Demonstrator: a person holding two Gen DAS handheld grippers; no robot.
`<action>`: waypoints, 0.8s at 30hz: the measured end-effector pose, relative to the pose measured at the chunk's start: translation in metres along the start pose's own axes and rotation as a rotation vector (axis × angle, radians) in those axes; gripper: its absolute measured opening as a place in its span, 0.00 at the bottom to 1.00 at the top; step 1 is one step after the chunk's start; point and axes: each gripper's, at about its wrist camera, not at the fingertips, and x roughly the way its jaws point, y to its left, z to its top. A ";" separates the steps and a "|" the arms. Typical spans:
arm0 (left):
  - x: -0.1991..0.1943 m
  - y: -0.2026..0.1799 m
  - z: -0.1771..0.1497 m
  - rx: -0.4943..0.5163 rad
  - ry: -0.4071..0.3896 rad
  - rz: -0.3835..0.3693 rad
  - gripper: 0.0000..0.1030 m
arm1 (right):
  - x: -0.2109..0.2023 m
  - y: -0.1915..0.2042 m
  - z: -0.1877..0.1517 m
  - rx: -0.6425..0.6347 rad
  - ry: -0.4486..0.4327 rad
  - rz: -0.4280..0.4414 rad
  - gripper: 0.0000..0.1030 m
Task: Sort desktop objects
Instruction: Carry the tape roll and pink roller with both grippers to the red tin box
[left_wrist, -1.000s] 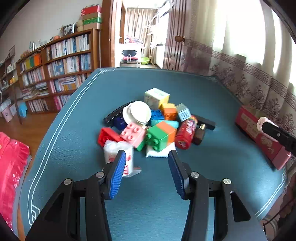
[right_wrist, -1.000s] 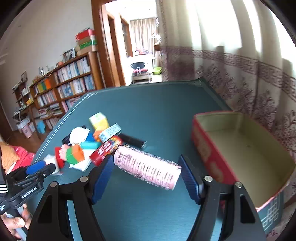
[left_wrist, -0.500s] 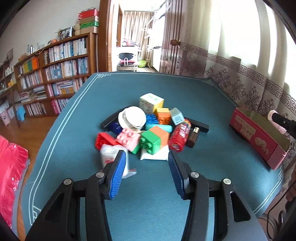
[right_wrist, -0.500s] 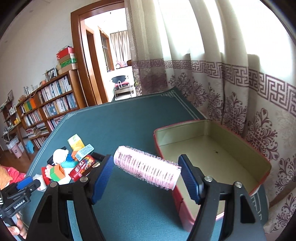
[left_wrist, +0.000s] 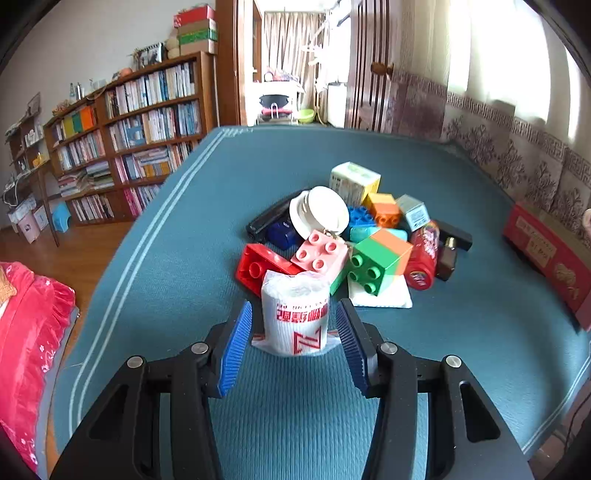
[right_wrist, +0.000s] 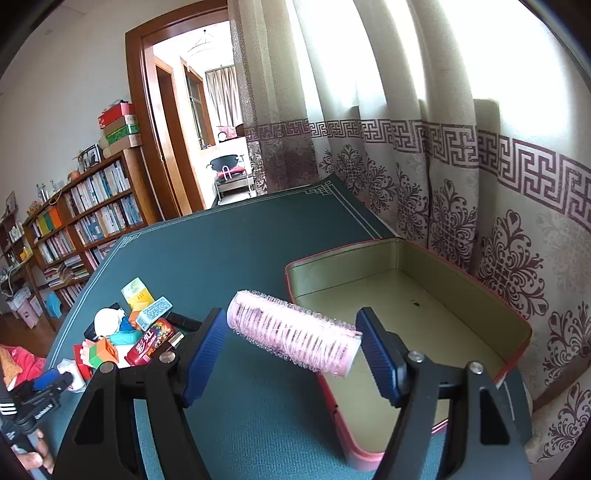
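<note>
The right tongs (right_wrist: 291, 341) clench a pink hair roller (right_wrist: 293, 338) endwise, long axis spanning pad to pad, hovering above the near rim of the red tin (right_wrist: 402, 254); the left tongs (left_wrist: 293, 334), released, straddle a white packet (left_wrist: 294, 314) on the bench (left_wrist: 295, 413)

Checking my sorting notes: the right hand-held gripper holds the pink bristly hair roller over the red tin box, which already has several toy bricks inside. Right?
Not quite. The right wrist view shows the red tin box empty; the right hand-held gripper holds the pink bristly hair roller over its near corner.
</note>
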 end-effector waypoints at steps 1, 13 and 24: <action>0.005 0.000 0.001 -0.006 0.013 -0.008 0.50 | 0.000 0.000 0.000 0.000 -0.001 -0.001 0.74; -0.014 -0.007 0.007 -0.013 -0.033 -0.042 0.38 | 0.001 -0.022 0.002 -0.013 0.005 -0.054 0.73; -0.049 -0.072 0.029 0.107 -0.084 -0.189 0.38 | -0.008 -0.069 0.012 0.043 -0.021 -0.121 0.74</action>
